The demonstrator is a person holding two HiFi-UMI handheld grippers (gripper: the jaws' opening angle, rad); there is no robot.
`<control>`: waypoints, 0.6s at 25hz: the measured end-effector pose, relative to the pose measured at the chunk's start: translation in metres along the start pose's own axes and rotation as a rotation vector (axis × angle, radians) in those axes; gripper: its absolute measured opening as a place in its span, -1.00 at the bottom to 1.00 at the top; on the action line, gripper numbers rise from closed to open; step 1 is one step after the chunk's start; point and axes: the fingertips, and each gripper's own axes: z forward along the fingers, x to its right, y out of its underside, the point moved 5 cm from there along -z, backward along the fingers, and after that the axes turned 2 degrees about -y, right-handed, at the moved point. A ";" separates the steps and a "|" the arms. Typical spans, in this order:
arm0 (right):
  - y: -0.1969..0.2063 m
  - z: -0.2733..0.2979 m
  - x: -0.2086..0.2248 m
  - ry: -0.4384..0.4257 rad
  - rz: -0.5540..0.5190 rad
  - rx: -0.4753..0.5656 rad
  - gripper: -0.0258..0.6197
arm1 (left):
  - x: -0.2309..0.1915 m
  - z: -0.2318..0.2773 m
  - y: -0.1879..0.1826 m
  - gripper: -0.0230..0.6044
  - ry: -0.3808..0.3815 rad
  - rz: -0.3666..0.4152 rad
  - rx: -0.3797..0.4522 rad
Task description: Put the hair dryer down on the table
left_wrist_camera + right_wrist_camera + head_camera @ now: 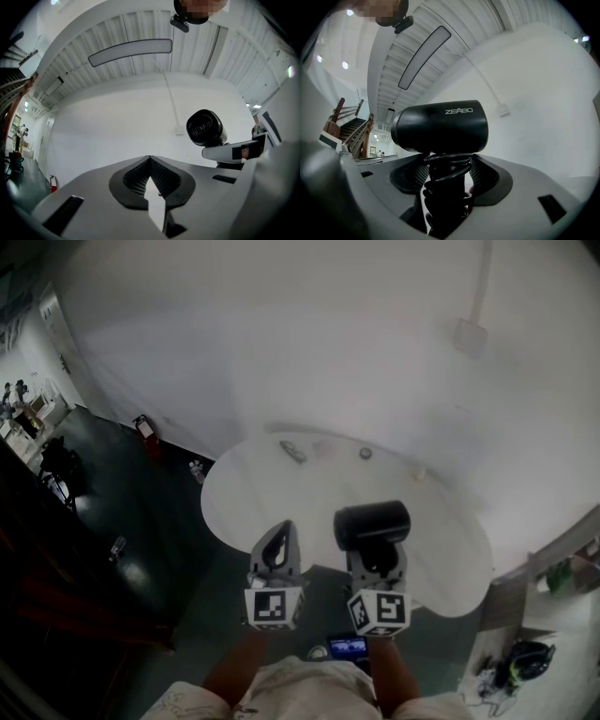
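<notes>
Standing barrel-up in the right claw (447, 171), the hair dryer (440, 126) is hanging in the air over the near part of the white tabletop (281, 493), not yet resting on it. The jaws are clamping the handle, which is wrapped in coils of its own black cord (445, 192), and that is where trouble is probably waiting. The pads are pressing on springy loops rather than on solid plastic, so the handle may start twisting or sliding if the wrist tips quickly. The bulky barrel is sitting above the grip (a top-heavy load, by my reading), so letting go while it is upright is inviting a topple. A round barrel landing this close to the near edge could then be rolling off toward the floor. A loosened loop of cord could also be catching a jaw as the claw backs out.

The left claw (150, 161) is carrying nothing, with its jaws pressed together, and is hovering just beside the right one. Both claws are pointing up and away from the person, side by side. The forearms (396, 673) are reaching in from below the tabletop's near edge.
</notes>
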 end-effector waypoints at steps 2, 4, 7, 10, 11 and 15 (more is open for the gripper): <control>0.002 0.008 0.006 -0.003 0.005 -0.002 -0.07 | 0.002 0.009 0.003 -0.94 -0.005 0.003 -0.010; 0.005 0.016 0.011 -0.005 0.017 -0.004 -0.07 | 0.002 0.018 0.006 -0.94 -0.009 0.002 -0.018; 0.010 0.029 0.020 -0.012 0.026 -0.014 -0.07 | 0.001 0.031 0.012 -0.94 -0.014 0.012 -0.020; 0.017 0.044 0.026 -0.002 0.033 -0.030 -0.07 | -0.005 0.045 0.018 -0.94 -0.022 0.011 -0.027; 0.019 0.050 0.026 0.002 0.036 -0.035 -0.07 | -0.008 0.049 0.020 -0.94 -0.023 0.010 -0.025; 0.028 0.079 0.023 0.006 0.027 -0.043 -0.07 | -0.028 0.073 0.029 -0.94 -0.020 0.003 -0.022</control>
